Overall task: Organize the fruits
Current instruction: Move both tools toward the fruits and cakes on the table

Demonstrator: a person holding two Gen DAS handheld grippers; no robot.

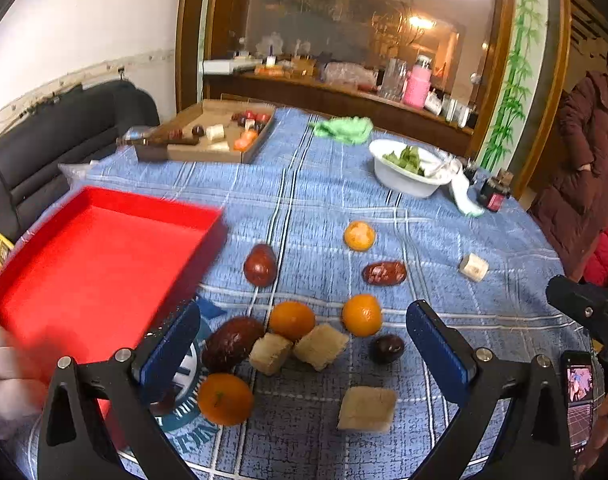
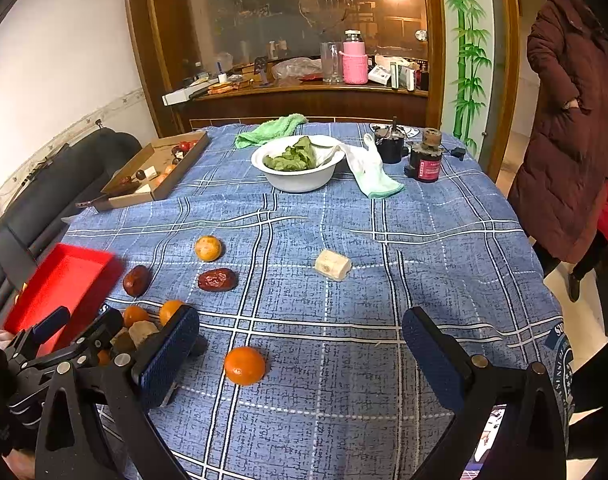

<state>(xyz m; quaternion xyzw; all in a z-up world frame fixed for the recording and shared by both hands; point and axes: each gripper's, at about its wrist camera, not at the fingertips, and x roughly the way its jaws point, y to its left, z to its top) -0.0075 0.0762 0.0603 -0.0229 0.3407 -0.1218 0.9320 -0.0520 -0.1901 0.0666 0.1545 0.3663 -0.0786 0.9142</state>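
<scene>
Several oranges, red dates and pale cake-like cubes lie on the blue plaid tablecloth. In the left wrist view my left gripper is open above a cluster: an orange, a date, two cubes. A red tray sits to the left, a hand at its near corner. In the right wrist view my right gripper is open and empty over the cloth, an orange between its fingers. The left gripper and the tray show at the left.
A white bowl of greens, a green cloth, a white cloth and dark jars stand at the far side. A cardboard box with fruit sits far left. A person in a maroon coat stands right.
</scene>
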